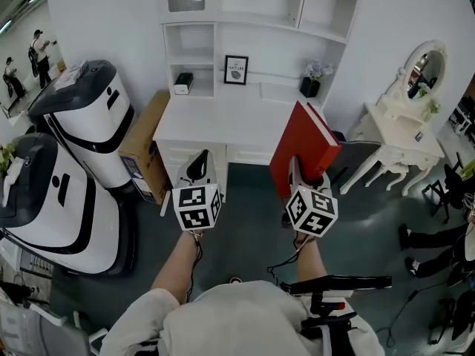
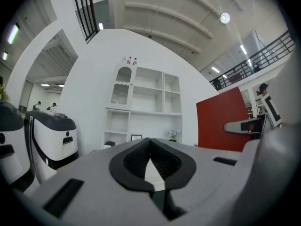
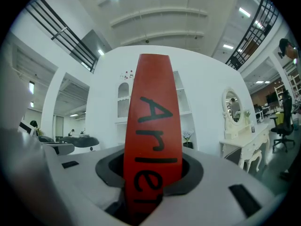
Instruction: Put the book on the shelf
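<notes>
- Far left: two rounded machines (image 1: 78,121), glossy white shells with dark grey tops. Beside them a brown cardboard box (image 1: 143,148) leans against the desk's side.
- Your left gripper (image 1: 199,163): grey matte body, with a cube of black-and-white square markers. Its ribbed black pads (image 2: 161,160) meet at the tips with nothing between them.
- Centre: white desk (image 1: 215,121) with a flat, bare top and a white shelf (image 1: 256,21) unit of square open compartments above it. On the unit are a small black-framed picture (image 1: 236,70) with print too small to read and a dark pot of pale flowers (image 1: 312,78).
- Your right gripper (image 1: 297,173): jaws partway apart, clamped on the lower end of the book (image 1: 303,148).
- The book is a red, smooth hardcover slab. It is held in the air, tilted, at the desk's right front corner and not on the shelf. Black hand-drawn letters on the spine read "Arle"; anything further is hidden in the jaws.
- Right: an ornate white dressing table (image 1: 401,136) with curved legs and an oval mirror.
</notes>
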The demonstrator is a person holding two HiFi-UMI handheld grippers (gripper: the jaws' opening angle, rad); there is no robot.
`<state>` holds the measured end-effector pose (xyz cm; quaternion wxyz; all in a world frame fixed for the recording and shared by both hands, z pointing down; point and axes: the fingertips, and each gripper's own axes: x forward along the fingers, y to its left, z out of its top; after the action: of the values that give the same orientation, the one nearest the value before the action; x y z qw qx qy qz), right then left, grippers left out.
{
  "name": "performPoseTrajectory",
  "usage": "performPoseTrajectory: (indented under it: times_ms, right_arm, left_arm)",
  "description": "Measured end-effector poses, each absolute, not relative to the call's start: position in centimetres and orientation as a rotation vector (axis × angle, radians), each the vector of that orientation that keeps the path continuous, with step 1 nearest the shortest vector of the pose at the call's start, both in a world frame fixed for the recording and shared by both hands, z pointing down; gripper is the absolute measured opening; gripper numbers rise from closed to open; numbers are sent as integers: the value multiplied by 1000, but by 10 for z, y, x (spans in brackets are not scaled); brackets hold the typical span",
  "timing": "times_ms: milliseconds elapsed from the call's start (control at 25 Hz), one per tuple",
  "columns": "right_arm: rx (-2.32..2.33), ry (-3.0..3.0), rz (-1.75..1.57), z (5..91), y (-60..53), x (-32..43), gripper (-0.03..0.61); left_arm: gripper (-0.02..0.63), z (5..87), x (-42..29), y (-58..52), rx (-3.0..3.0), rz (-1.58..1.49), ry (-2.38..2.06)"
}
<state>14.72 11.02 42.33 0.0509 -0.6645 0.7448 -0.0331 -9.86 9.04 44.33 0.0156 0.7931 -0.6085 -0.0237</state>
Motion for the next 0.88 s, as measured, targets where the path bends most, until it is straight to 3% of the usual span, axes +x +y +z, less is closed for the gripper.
performPoseTrajectory:
  times_ms: [880]
  right_arm:
    - [-1978,2298,-218,444,-11,193,173]
  left_arm:
    - [8,458,-49,-21,2426,13,-1912]
